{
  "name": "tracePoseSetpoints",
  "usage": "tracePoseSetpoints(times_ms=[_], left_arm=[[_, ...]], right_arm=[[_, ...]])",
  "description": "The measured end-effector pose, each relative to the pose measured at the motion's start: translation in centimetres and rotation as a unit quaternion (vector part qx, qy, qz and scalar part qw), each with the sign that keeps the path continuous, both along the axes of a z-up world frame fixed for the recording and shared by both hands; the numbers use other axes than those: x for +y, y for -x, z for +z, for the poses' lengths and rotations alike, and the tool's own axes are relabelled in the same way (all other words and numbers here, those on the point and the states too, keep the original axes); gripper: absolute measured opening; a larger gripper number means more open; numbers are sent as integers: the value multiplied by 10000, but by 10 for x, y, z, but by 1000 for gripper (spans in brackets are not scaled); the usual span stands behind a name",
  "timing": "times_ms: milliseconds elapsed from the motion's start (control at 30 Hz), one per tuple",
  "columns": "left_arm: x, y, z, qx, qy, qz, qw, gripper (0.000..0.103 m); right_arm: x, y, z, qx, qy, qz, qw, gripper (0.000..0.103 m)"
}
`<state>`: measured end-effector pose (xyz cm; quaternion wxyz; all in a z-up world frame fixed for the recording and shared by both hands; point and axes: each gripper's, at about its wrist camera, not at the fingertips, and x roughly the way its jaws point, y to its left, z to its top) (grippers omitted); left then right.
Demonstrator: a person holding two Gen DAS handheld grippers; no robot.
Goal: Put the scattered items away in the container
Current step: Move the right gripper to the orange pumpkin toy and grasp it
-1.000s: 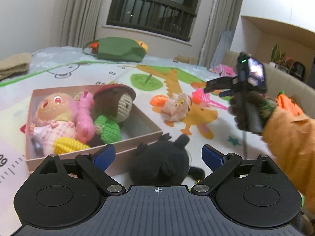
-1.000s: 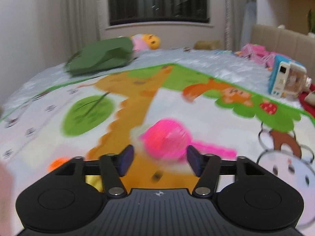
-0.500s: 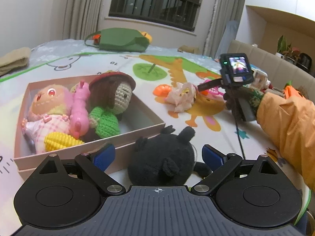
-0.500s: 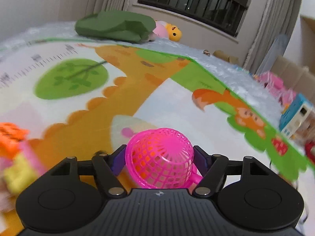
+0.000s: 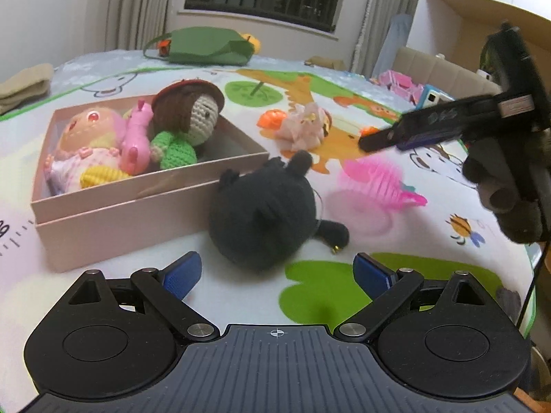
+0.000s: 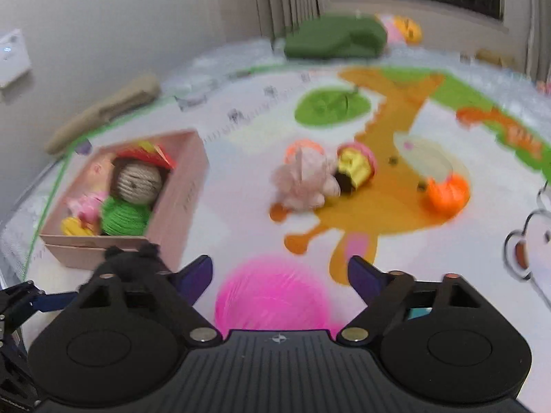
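Observation:
A pink cardboard box [image 5: 137, 206] on the play mat holds a crochet doll, a pink doll and other soft toys. A black plush [image 5: 265, 213] lies against the box's near corner, just ahead of my open left gripper [image 5: 277, 263], whose fingers do not touch it. My right gripper [image 5: 372, 143], held in a gloved hand, hovers right of the plush with its jaws opening. A blurred pink mesh basket [image 6: 272, 292] sits between the right gripper's [image 6: 279, 268] fingers, clear of both pads. A pale plush [image 6: 303, 182] and orange toys [image 6: 447, 192] lie farther out.
A green bag [image 5: 206, 44] lies at the mat's far edge and a folded beige cloth [image 5: 24, 82] at the far left. Pink and blue toys [image 5: 430, 94] crowd the far right by a sofa. The left gripper's finger [image 6: 20, 303] shows at the right view's lower left.
The right gripper swung across the mat toward the box with the pink basket, then widened its jaws and lost its hold. The left gripper shifted slightly by the black plush.

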<state>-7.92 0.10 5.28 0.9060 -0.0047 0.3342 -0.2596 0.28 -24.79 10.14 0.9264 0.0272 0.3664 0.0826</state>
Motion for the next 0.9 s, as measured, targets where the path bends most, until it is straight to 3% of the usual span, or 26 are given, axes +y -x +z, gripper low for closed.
tracePoseSetpoints(times_ms=[167, 333, 467, 567, 633, 667, 700, 900], left_arm=[[-6, 9, 6, -24, -47, 55, 10000, 98], [-24, 16, 9, -50, -153, -63, 9999, 99], [-39, 15, 9, -43, -294, -95, 9995, 99], [-51, 14, 7, -15, -407, -140, 9991, 99], [-59, 12, 6, 28, -449, -186, 9988, 99], [-63, 12, 5, 48, -471, -219, 9986, 99], [-67, 12, 4, 57, -497, -258, 9984, 99], [-81, 13, 1, 94, -521, -454, 9976, 99]], right_arm=[[-49, 0, 5, -246, 241, -859, 9957, 87], [-106, -18, -18, -457, 761, -1574, 9835, 87], [-123, -56, -49, -354, 1055, -1474, 9828, 87], [-128, -87, -64, -279, 900, -1402, 9856, 85], [-128, -107, -74, -159, 791, -1374, 9872, 71], [-128, -116, -79, -57, 777, -1369, 9875, 56], [-128, -123, -84, 57, 765, -1378, 9875, 55], [-125, -92, -79, 11, 476, -1181, 9919, 55]])
